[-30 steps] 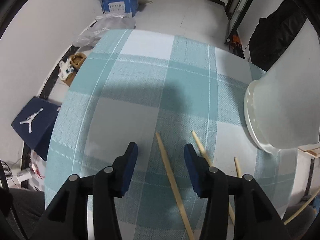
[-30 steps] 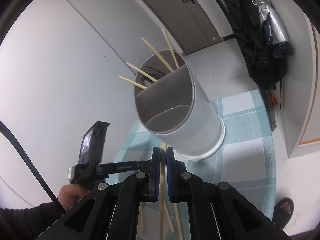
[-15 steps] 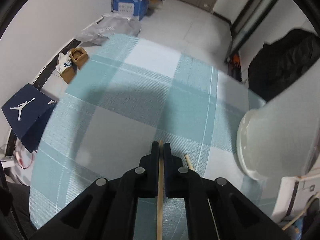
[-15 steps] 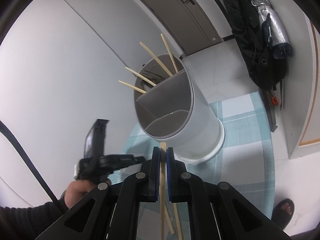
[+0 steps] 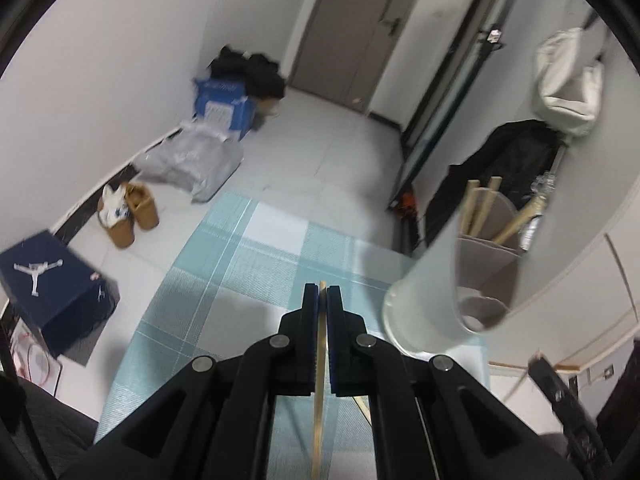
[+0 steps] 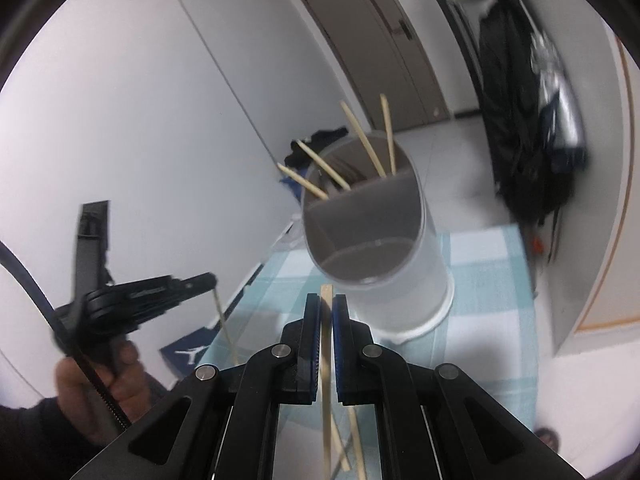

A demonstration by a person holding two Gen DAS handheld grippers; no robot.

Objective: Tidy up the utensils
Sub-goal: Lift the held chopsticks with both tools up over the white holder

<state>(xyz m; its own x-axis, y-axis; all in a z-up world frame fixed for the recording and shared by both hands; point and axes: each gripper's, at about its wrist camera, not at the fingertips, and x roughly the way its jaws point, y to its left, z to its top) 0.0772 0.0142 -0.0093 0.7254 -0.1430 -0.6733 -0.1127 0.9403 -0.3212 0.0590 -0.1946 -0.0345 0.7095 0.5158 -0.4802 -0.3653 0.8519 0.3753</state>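
My left gripper is shut on a wooden chopstick and holds it above the checked tablecloth. In the right wrist view the left gripper hangs at the left with its chopstick pointing down. My right gripper is shut on another chopstick, just in front of the white divided utensil holder. The holder has several chopsticks in its far compartment. Two more chopsticks lie on the table below the right gripper.
A dark blue shoebox, brown shoes, a grey bag and a blue carton are on the floor left of the table. Black coats hang at the right. The table's far edge is close.
My left gripper shut on a chopstick lying on the table and lifted it, tilting up. My right gripper kept its chopstick and moved slightly back from the holder.
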